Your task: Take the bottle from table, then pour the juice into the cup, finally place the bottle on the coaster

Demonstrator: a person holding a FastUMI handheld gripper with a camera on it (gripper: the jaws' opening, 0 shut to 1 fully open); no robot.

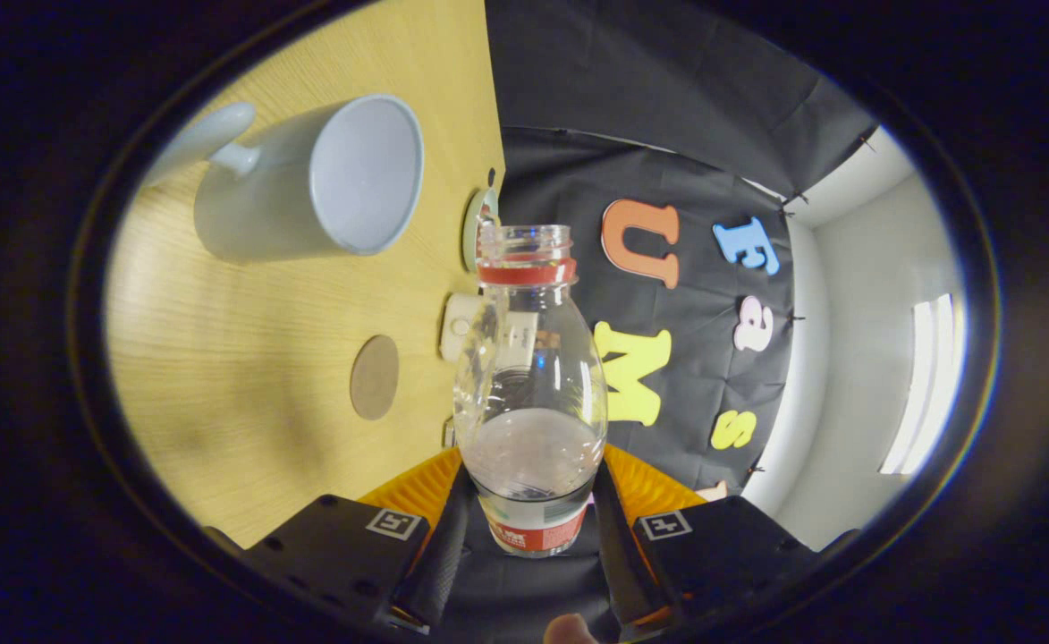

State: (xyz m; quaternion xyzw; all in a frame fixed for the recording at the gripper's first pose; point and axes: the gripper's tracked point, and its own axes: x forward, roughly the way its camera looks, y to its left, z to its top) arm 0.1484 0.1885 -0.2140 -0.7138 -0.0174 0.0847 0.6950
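My gripper is shut on a clear plastic bottle, both fingers pressing its lower body near the red label. The bottle has no cap, keeps a red ring under its open mouth, and holds a little clear liquid low down. The whole view is rolled, so the wooden table stands like a wall beside the bottle. A white mug with a handle sits on that table beyond the fingers, its open mouth facing the bottle's neck side. A round brown coaster lies on the table closer to the fingers, apart from the mug.
A small white device and a pale round object sit at the table's far edge behind the bottle. The black booth cloth hangs past the table, with a white wall and a bright window strip beyond it.
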